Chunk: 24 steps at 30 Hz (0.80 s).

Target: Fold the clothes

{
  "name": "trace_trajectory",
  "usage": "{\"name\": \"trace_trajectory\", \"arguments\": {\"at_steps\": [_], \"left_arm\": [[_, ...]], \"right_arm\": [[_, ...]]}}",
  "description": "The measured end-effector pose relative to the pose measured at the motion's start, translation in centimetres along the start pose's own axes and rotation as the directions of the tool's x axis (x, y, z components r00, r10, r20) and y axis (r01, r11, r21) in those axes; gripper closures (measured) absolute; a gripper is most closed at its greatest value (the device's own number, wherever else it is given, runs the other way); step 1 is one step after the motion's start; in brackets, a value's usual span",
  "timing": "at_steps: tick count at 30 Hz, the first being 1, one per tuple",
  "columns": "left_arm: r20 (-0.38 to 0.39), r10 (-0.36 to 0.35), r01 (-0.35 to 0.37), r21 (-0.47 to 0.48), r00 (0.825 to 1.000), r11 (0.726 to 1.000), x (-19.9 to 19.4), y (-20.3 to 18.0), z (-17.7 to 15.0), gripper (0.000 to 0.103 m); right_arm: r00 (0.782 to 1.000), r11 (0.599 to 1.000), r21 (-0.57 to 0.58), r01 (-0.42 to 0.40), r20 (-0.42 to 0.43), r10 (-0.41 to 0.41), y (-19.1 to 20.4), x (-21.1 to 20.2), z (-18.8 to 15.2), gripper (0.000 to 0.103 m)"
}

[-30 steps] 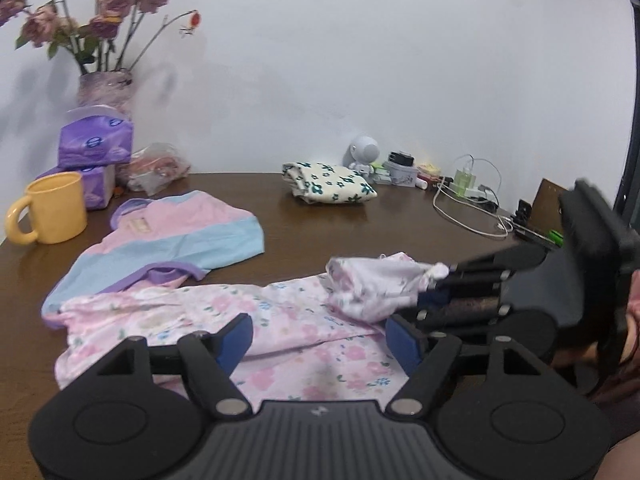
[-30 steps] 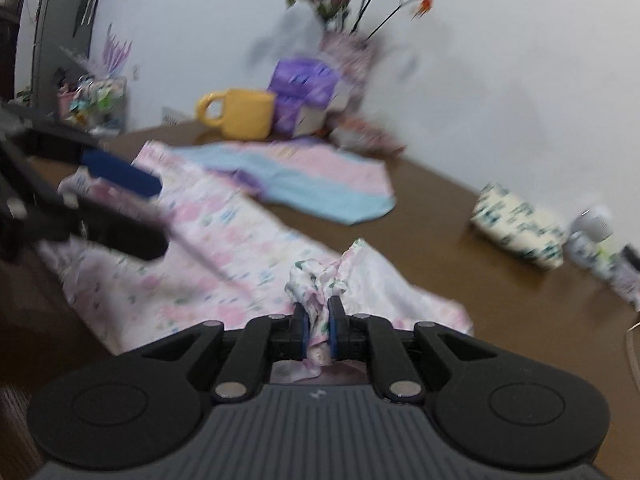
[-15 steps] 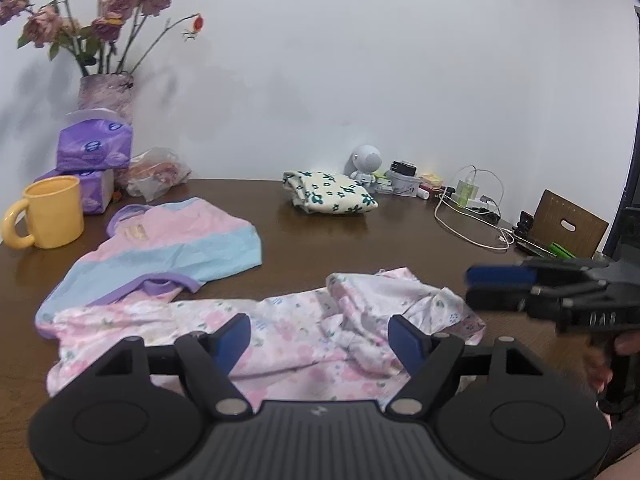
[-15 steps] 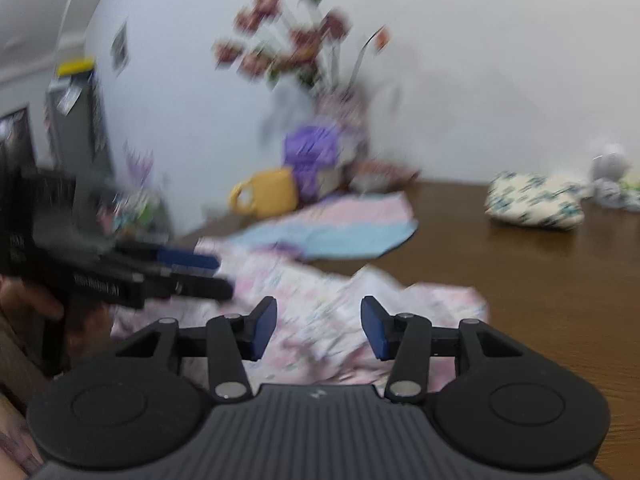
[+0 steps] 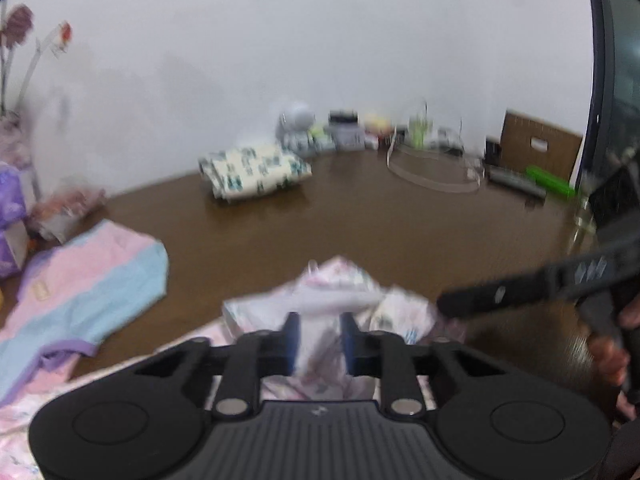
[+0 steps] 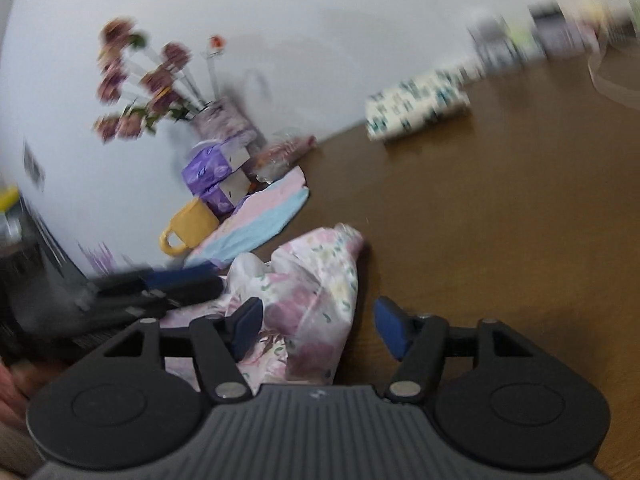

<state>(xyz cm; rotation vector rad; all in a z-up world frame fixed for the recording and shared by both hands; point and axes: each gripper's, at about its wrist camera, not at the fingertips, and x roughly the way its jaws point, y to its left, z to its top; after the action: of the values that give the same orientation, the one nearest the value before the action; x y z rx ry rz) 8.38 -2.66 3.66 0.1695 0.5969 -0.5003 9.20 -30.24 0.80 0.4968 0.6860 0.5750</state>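
Observation:
A pink floral garment (image 5: 340,304) lies bunched on the brown table (image 5: 360,224). My left gripper (image 5: 319,338) is narrowed around a fold of it, its blue pads close on either side of the cloth. My right gripper (image 6: 318,328) is open, its jaws wide apart over the same floral garment (image 6: 316,280). The right gripper also shows as a dark blurred arm at the right of the left wrist view (image 5: 520,292). The left gripper shows at the left of the right wrist view (image 6: 160,284). A pink and blue shirt (image 5: 80,280) lies flat to the left.
A folded white and green patterned cloth (image 5: 256,170) sits at the back. A yellow mug (image 6: 188,228), purple tissue packs (image 6: 212,176) and a vase of flowers (image 6: 224,120) stand at the far left. Cables and small items (image 5: 432,148) line the back wall.
My right gripper let go of the floral garment and opened wide. My left gripper moved in over the bunched cloth and narrowed on a fold.

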Motion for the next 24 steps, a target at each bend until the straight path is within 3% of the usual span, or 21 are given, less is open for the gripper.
{"name": "trace_trajectory", "arguments": {"at_steps": [5,17,21,23,24], "left_arm": [[-0.071,0.042,-0.040,0.035,0.997,0.999,1.5,0.2,-1.9,0.087],[0.008,0.004,-0.003,-0.046,1.000,0.999,-1.2,2.0,-3.6,0.083],[0.065,-0.023,0.028,-0.074,0.998,0.997,-3.4,2.6,-3.1,0.070],[0.068,-0.052,0.057,-0.070,0.996,0.996,-4.3,2.9,-3.1,0.046],[0.064,-0.073,0.076,-0.051,0.995,0.996,-4.5,2.7,-3.2,0.041]], "right_arm": [[1.000,0.998,0.062,-0.009,-0.024,0.011,-0.6,1.1,0.0,0.026],[0.998,0.997,0.080,-0.006,-0.060,0.010,0.7,3.2,0.0,0.026],[0.999,0.990,-0.130,0.053,0.013,-0.052,3.7,1.4,-0.3,0.026],[0.995,0.954,-0.282,0.100,0.037,-0.093,5.6,0.6,-0.7,0.026],[0.993,0.929,-0.352,0.117,0.034,-0.113,6.4,0.4,-1.0,0.026]]}}
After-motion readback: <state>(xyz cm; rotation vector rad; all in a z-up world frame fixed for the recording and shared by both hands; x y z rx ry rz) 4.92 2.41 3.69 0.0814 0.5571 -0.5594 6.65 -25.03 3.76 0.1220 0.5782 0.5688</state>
